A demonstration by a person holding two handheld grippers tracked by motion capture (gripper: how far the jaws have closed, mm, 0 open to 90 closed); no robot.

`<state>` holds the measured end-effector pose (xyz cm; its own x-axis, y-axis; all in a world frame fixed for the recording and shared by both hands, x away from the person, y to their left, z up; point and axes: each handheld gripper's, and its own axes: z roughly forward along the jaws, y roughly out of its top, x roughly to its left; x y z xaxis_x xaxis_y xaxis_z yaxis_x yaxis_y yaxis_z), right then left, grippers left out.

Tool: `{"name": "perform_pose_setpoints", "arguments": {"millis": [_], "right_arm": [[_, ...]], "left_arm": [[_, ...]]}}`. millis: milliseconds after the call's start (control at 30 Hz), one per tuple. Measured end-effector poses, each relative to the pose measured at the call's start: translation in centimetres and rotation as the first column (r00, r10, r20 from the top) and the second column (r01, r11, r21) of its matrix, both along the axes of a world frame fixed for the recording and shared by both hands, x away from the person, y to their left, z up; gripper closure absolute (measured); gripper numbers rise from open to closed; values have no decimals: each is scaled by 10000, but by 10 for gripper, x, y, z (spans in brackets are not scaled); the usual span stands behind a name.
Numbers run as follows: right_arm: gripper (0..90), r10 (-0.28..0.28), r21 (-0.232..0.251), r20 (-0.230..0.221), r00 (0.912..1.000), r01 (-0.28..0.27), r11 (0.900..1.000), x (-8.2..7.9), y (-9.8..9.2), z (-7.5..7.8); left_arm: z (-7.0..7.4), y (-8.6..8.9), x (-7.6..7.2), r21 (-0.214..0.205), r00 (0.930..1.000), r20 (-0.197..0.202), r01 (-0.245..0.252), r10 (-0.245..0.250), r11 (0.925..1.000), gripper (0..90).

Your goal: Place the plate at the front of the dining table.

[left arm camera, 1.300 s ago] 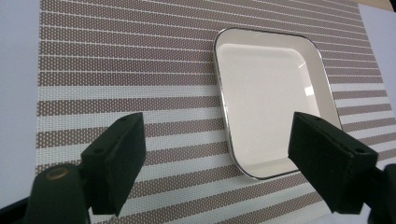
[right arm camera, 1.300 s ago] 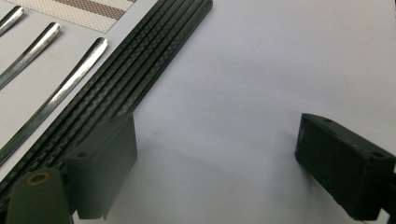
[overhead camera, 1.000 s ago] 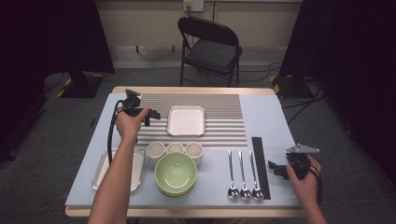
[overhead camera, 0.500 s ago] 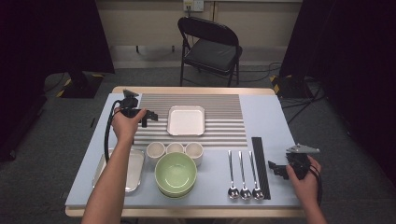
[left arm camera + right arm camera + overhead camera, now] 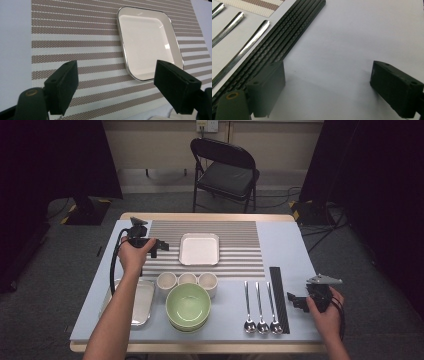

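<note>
I note my left gripper (image 5: 161, 246) held over the striped placemat (image 5: 240, 245), jaws spread wide and empty, aimed at the square white plate (image 5: 199, 249) just to its right. My right gripper (image 5: 296, 301) rests at the near right table edge beside the black strip (image 5: 279, 295), jaws likewise apart. No legible writing. In the left gripper view a jaw cuts off the plate's near corner.

No text, label, brand, number or sign can be read on anything on the tabletop (image 5: 290, 245) or elsewhere in these pictures.
</note>
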<state>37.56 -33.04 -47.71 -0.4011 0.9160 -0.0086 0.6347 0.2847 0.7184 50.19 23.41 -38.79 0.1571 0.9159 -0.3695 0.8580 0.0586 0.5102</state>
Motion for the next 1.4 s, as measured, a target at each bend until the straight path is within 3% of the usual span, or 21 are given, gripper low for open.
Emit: {"name": "perform_pose_setpoints", "arguments": {"millis": [833,1000,1400], "right_arm": [[116,-1,-3,-5,10000,1,10000,0,0,0],[116,-16,-3,4,10000,16,10000,0,0,0],[116,-7,-6,1,10000,7,10000,0,0,0]], "left_arm": [[-3,7,-14,-197,9999,99,142,-140,9997,197],[-3,8,-16,-38,9998,161,67,-66,10000,197],[-4,14,-22,-114,9995,298,-106,109,9999,191]]}}
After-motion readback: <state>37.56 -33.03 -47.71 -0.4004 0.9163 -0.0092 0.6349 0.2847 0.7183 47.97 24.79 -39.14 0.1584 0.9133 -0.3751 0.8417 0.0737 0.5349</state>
